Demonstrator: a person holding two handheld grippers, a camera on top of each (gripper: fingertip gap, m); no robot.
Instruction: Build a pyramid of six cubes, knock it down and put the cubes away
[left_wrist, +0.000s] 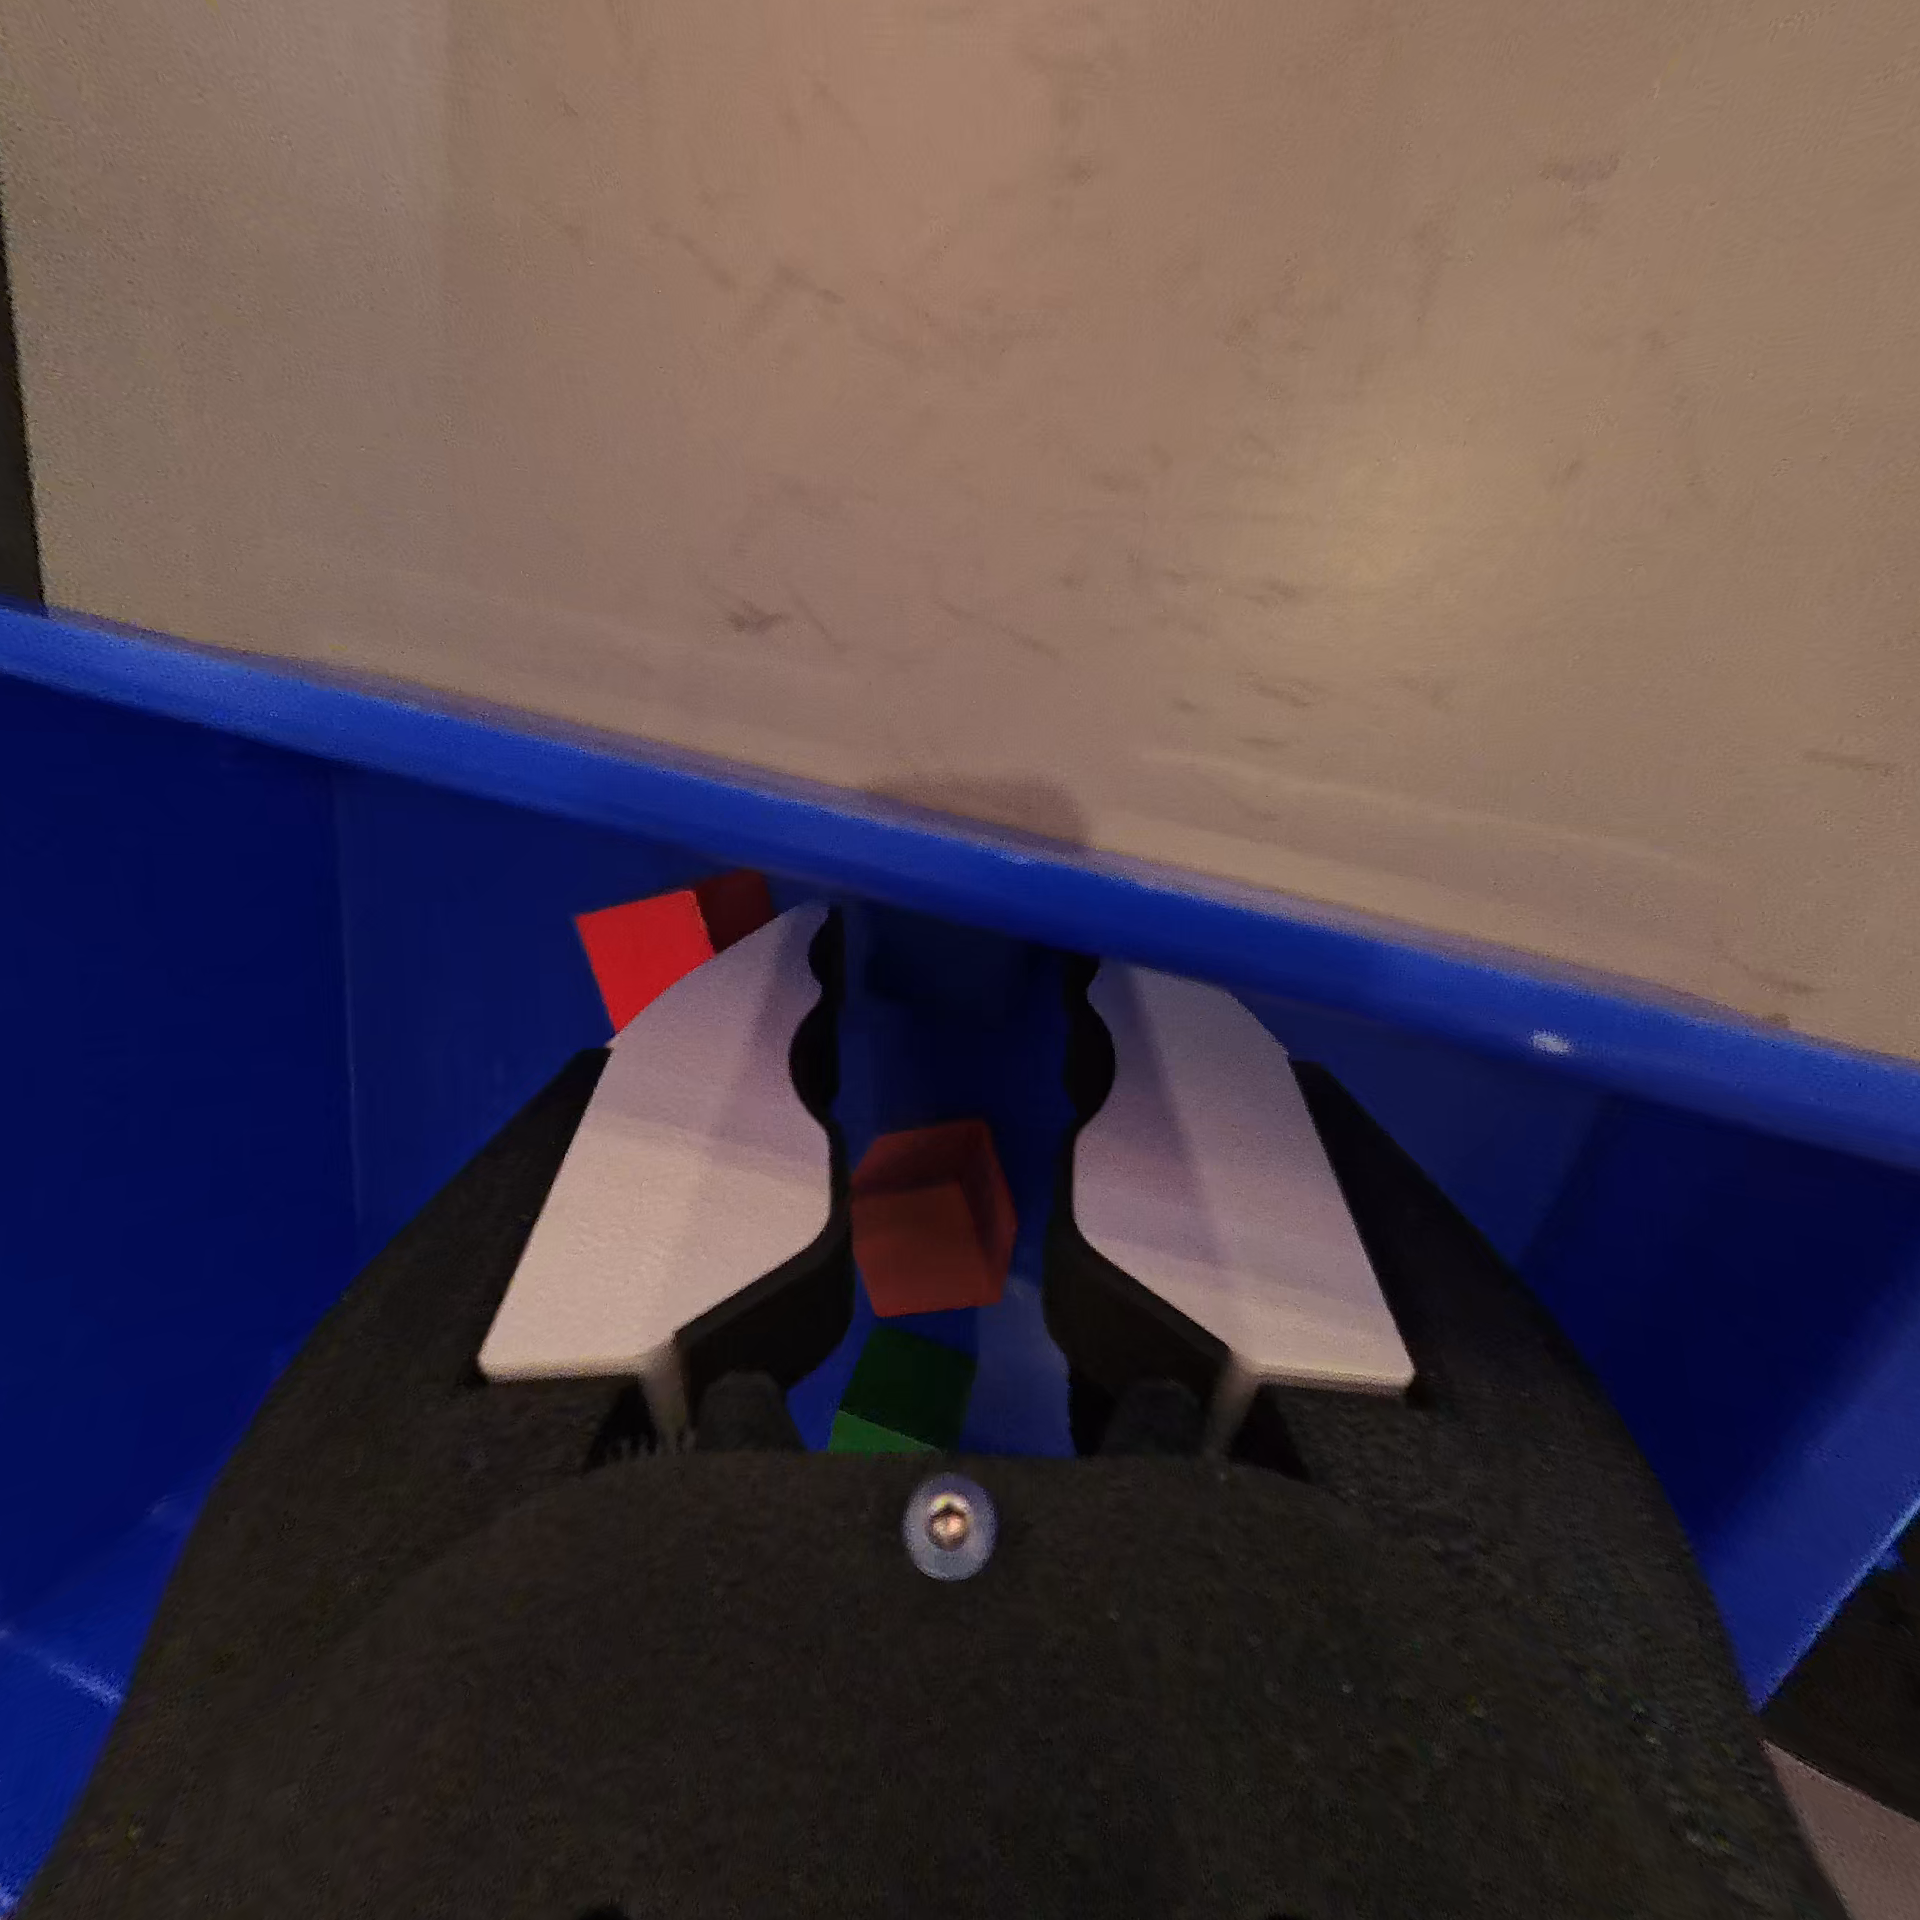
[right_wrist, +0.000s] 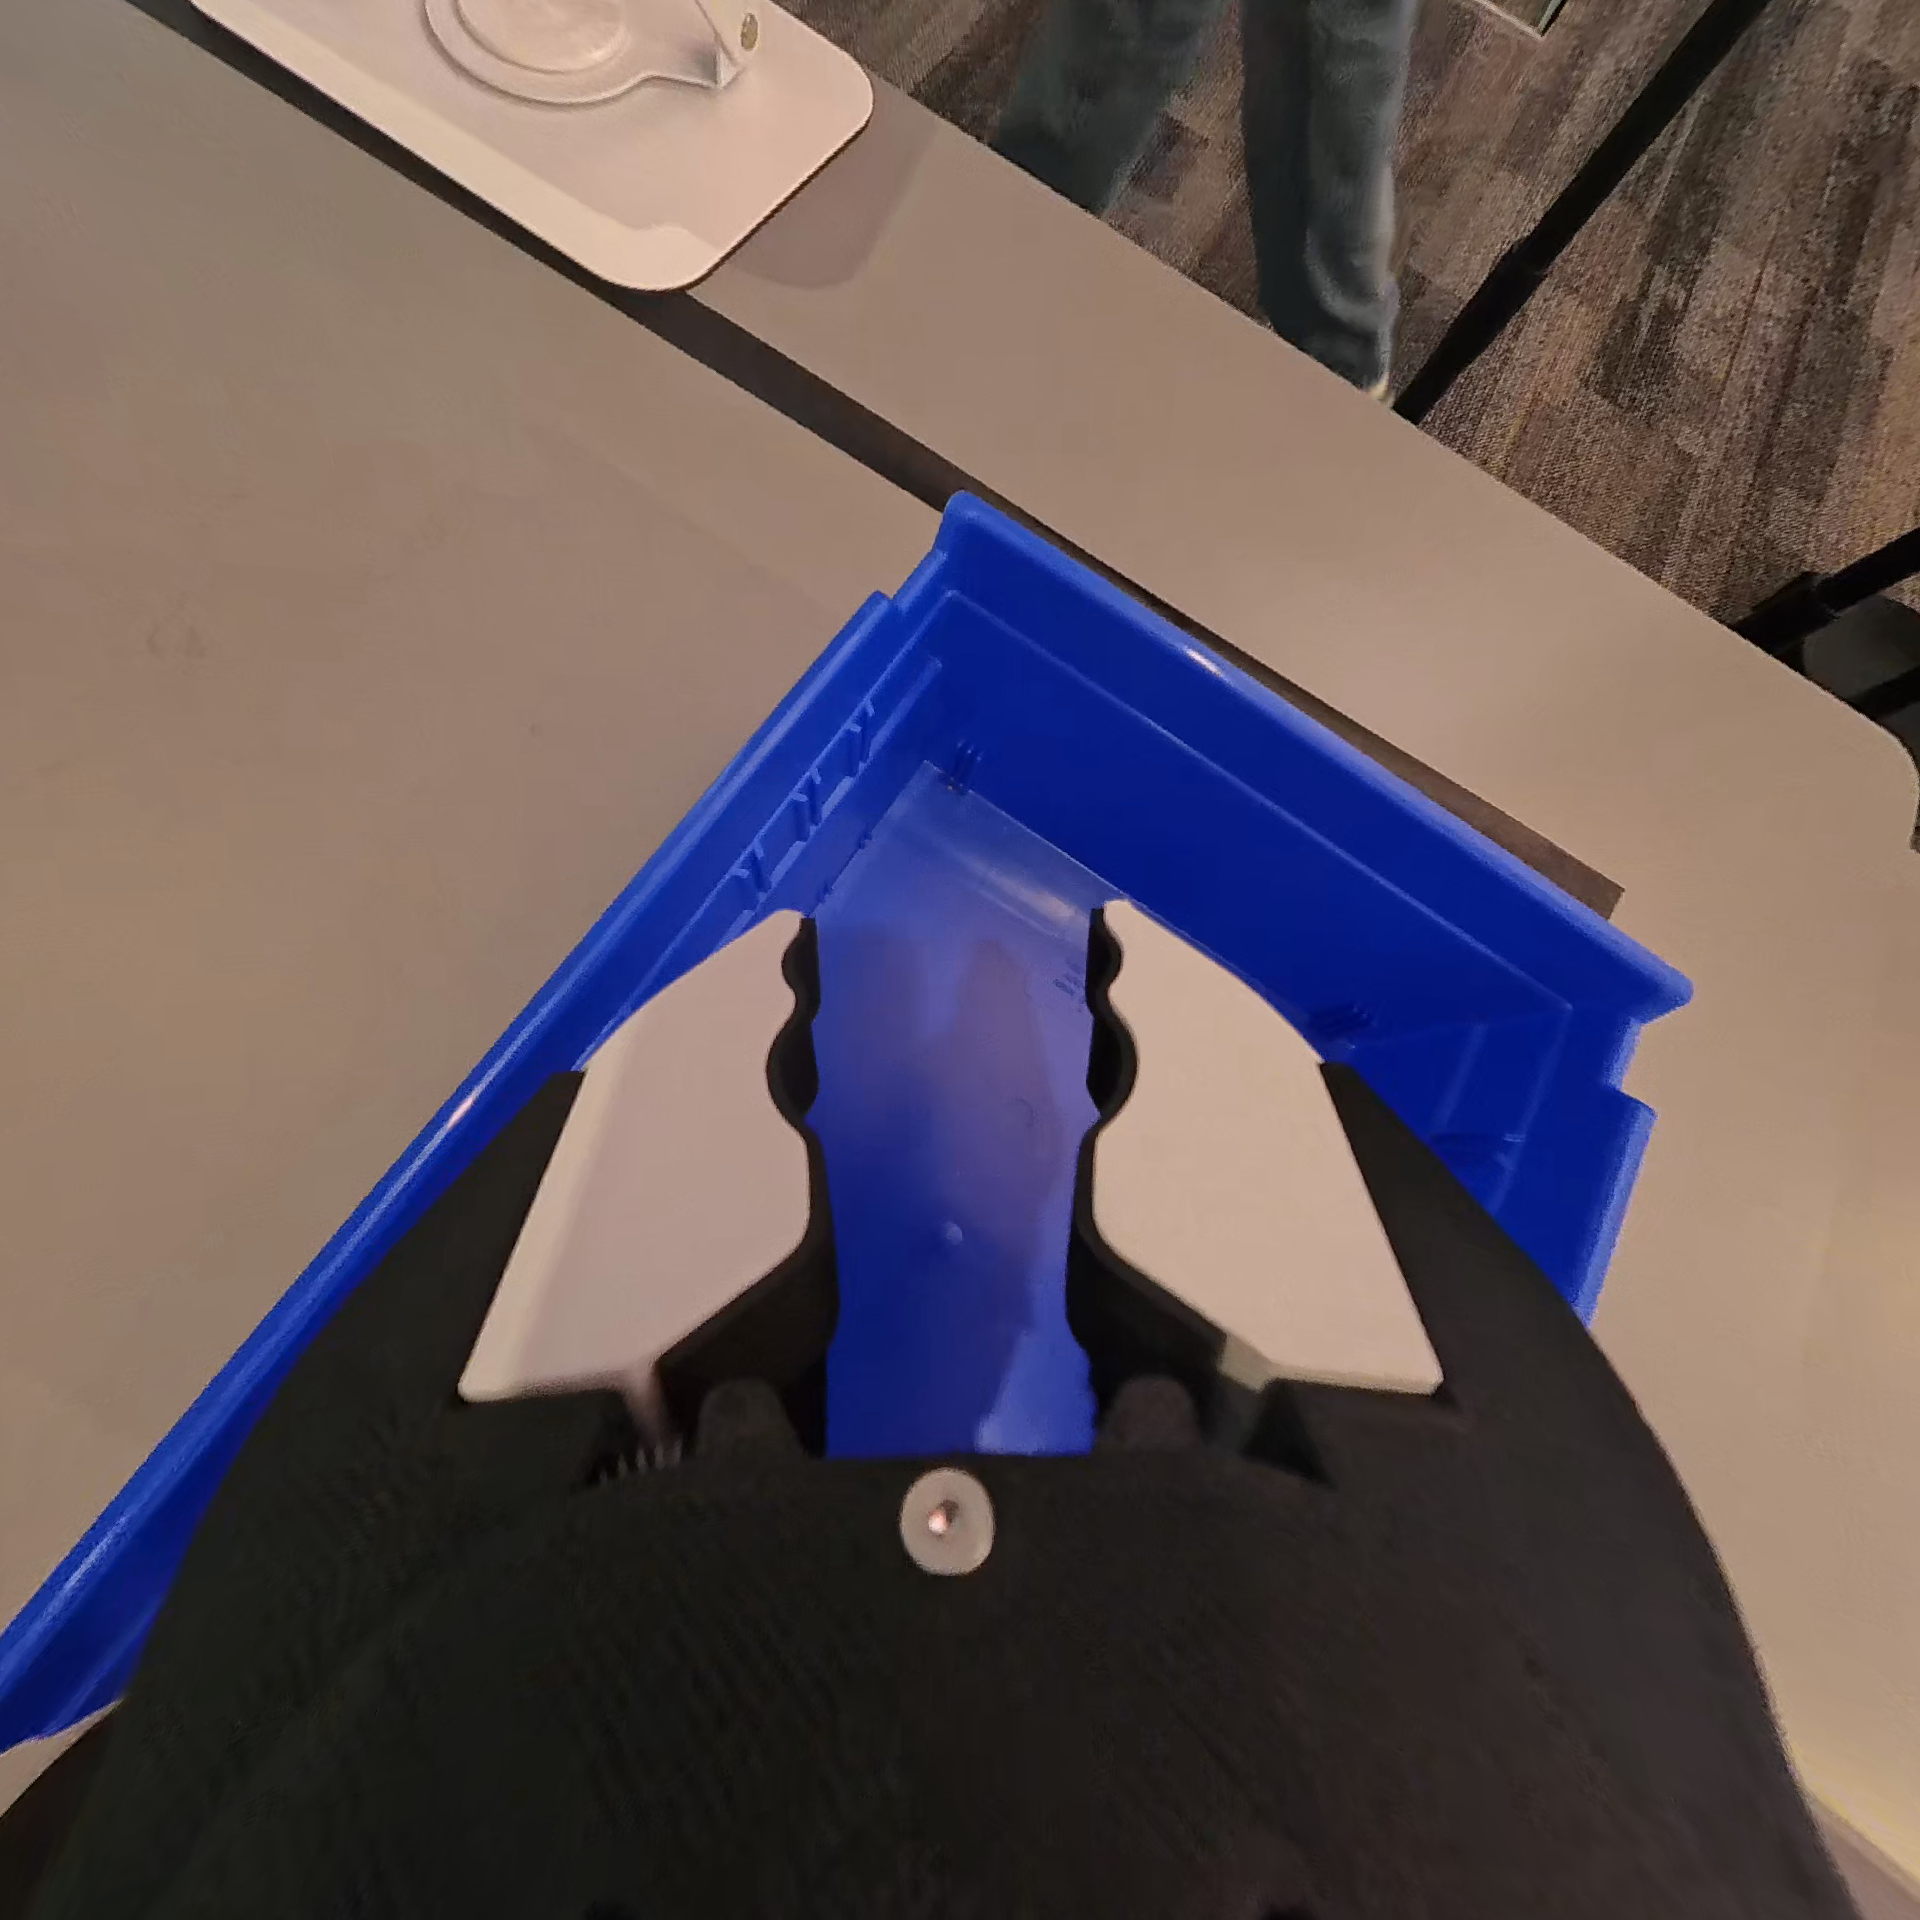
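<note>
The grey-beige tabletop (right_wrist: 312, 727) was the largest thing in sight, and on it sat the blue plastic bin (right_wrist: 1299, 831), which serves here as the landmark. In the right wrist view a seam ran across the tabletop just beyond the bin's far corner. Well beyond the bin, a white tray (right_wrist: 665, 197) with a clear round piece on it lay on the table. Past the table edge, above the bin in that view, a person's legs (right_wrist: 1320, 187) stood on dark patterned carpet (right_wrist: 1714, 260).

The left gripper (left_wrist: 951, 956) hung over the bin's interior with its fingers spread apart, gripping nothing; the bin's long rim (left_wrist: 935, 831) crossed just beyond the fingertips. The right gripper (right_wrist: 951, 925) was likewise parted and empty, pointing down toward the bin's bare floor near one inner corner.

Three cubes showed inside the bin, all in the left wrist view. A dark red cube (left_wrist: 930, 1216) appeared in the gap between the left gripper's fingers, apart from both, tilted rather than square; whether it rested on the bin floor or was in the air I cannot tell. A bright red cube (left_wrist: 644, 961) lay against the bin's far wall, partly hidden by the left finger. A green cube (left_wrist: 899, 1392) showed nearest the gripper's body, below the dark red one, only partly visible.
</note>
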